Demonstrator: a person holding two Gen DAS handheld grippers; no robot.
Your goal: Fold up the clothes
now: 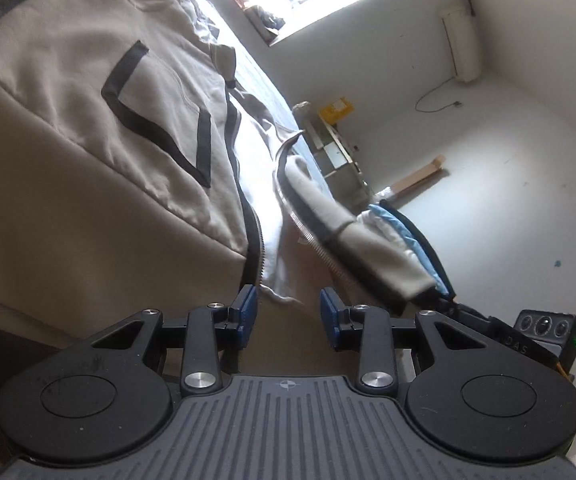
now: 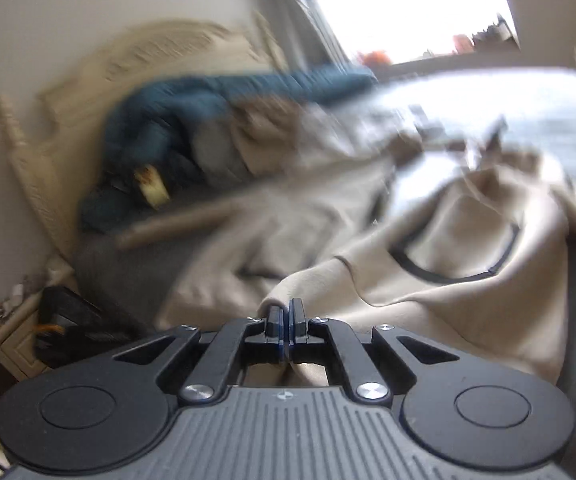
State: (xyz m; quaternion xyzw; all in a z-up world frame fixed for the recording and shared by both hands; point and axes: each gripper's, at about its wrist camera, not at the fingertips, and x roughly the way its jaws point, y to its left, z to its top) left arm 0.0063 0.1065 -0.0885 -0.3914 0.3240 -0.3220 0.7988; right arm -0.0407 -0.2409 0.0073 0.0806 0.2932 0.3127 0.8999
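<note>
The beige zip jacket [image 1: 88, 128] takes up most of the left wrist view, spread over the bed [image 1: 256, 68] that runs from the upper middle of the frame down toward the centre. It has black trim in angled stripes, and its open zipper [image 1: 254, 256] drops toward the lower centre. In the right wrist view the same jacket [image 2: 447, 280] fills the lower right, rumpled and blurred, with a dark blue garment [image 2: 192, 120] heaped behind it at centre left.

As far as I can judge, the folding has barely started: the front lies open, a sleeve [image 1: 367, 240] trails off to the right of centre, and no neat fold shows anywhere. Squaring it up and folding sleeves and body all look left to do.

The right gripper [image 2: 286, 316] has its jaws pinched tight on a fold of the beige cloth at the lower centre of its view. The left gripper [image 1: 288, 320] has its jaws parted with a clear gap, nothing pressed between the blue pads [image 1: 248, 316]; the jacket's zip edge lies just beyond them.

For writing, the only letters I can make out are "DAS" on a small black device [image 1: 547, 332] at the lower right of the left wrist view. No brand label on the jacket is readable.
</note>
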